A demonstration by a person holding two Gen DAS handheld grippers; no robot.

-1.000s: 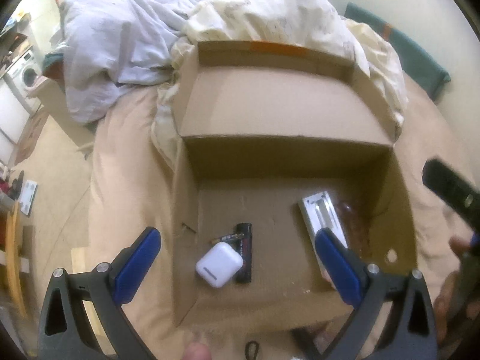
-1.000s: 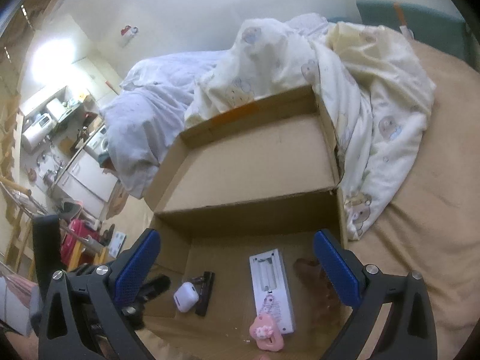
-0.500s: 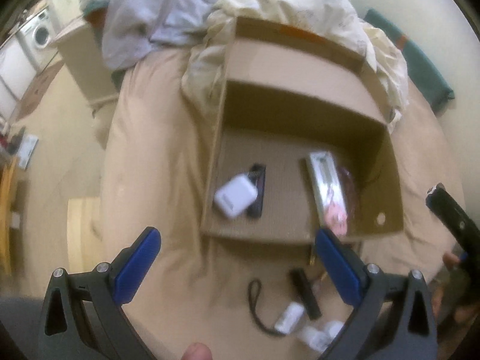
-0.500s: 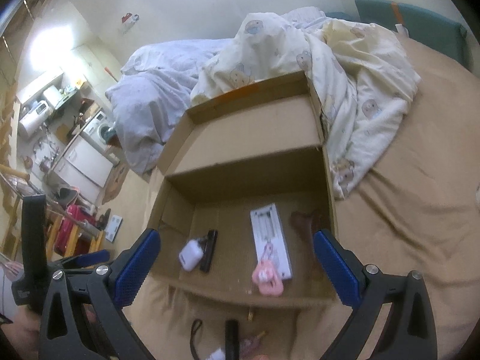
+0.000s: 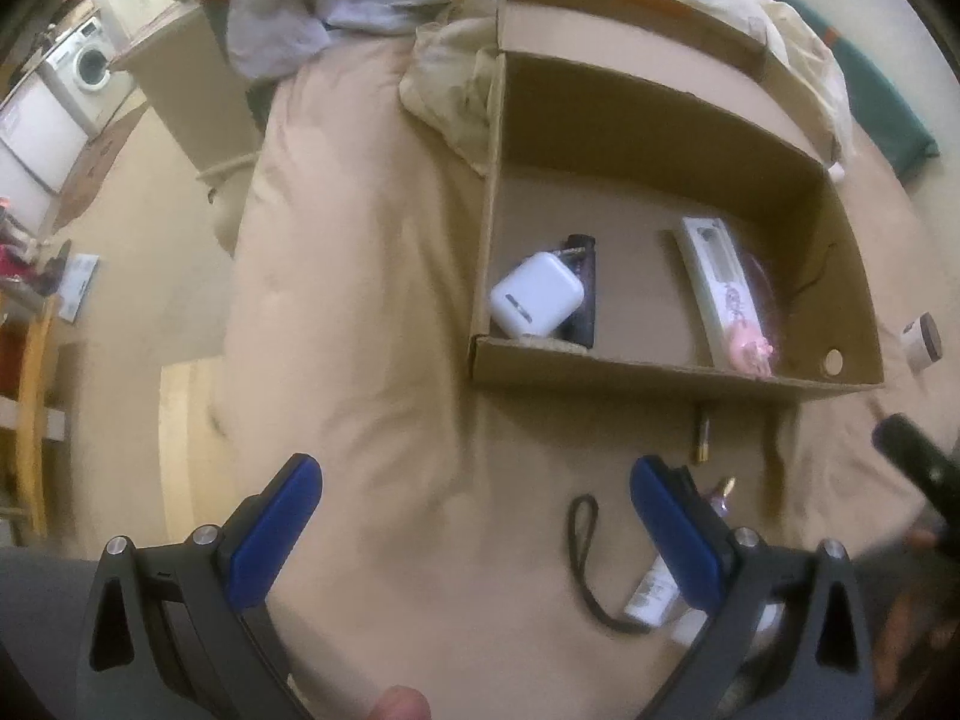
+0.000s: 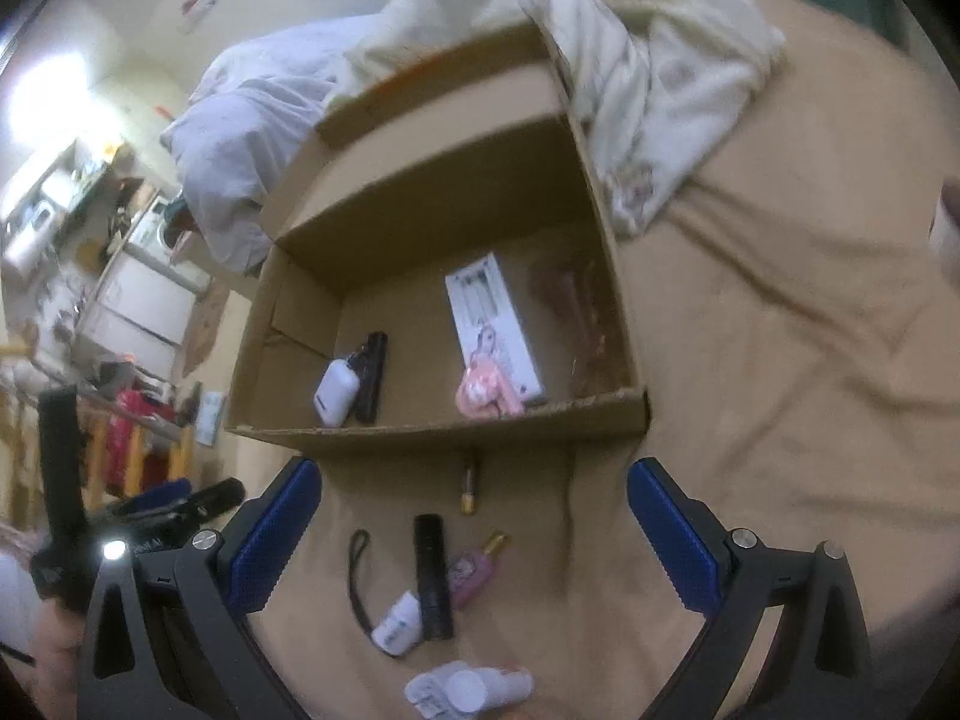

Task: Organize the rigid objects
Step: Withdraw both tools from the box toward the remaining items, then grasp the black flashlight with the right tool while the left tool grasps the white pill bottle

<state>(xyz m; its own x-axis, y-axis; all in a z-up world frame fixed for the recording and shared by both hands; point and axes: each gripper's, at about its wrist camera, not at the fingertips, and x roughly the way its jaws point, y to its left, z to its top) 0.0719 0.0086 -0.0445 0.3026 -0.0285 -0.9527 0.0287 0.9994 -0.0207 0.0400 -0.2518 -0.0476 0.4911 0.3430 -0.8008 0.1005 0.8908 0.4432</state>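
An open cardboard box (image 5: 660, 369) (image 6: 444, 435) lies on the bed. It holds a white earbud case (image 5: 536, 295) (image 6: 333, 391), a black bar (image 6: 371, 377), a long white box (image 5: 717, 276) (image 6: 492, 318) and a pink charm (image 6: 483, 396). In front of the box lie a gold tube (image 6: 468, 487), a black flashlight (image 6: 432, 576), a pink bottle (image 6: 475, 570), a white device with a black strap (image 6: 396, 621) (image 5: 651, 591) and white bottles (image 6: 468, 684). My left gripper (image 5: 474, 531) is open above the bare sheet. My right gripper (image 6: 474, 531) is open above the loose items.
Rumpled duvets (image 6: 630, 66) lie behind the box. A small round jar (image 5: 921, 343) sits on the sheet right of the box. The bed's left edge drops to the floor, with a washing machine (image 5: 84, 63) beyond.
Both grippers have pulled back and up from the box. The loose items in front of the box have come into view. Both stay open.
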